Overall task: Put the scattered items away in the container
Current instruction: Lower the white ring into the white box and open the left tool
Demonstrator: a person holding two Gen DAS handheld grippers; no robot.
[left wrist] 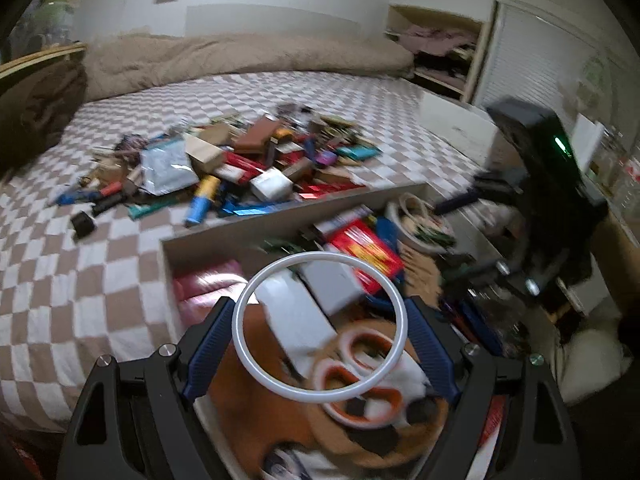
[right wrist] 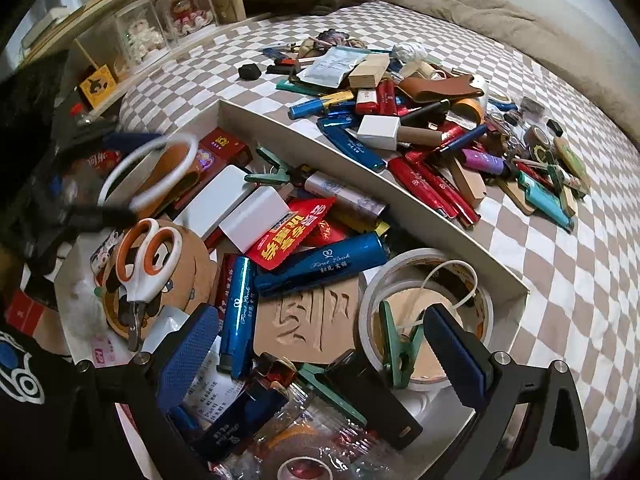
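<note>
Left tongs (left wrist: 320,332): clamped across a thin white ring (left wrist: 320,327), one blue pad on each side of its rim; they hang over the near end of the container (left wrist: 280,212).
White ring: a smooth, pale, slender hoop, tilted a little, with nothing through its middle; the scissors (left wrist: 356,376) and a brown round plush show through it from below. In the right wrist view it appears at far left (right wrist: 150,172), blurred.
Step in hand: by my reading, letting the ring go into the container. Best done low over a flat patch, such as the white box (left wrist: 296,320), with the pads eased apart evenly so that the light hoop does not spring or roll over the wall.
Container: a shallow white tray on the checked bed (left wrist: 80,280), already crowded with blue lighters (right wrist: 320,264), a red packet (right wrist: 292,236) and tape rolls (right wrist: 424,320).
Scattered pile (right wrist: 440,128): far right of the wall, well outside it; plenty left.
Right tongs (right wrist: 320,344): wide apart, empty, above the near right of the tray.
</note>
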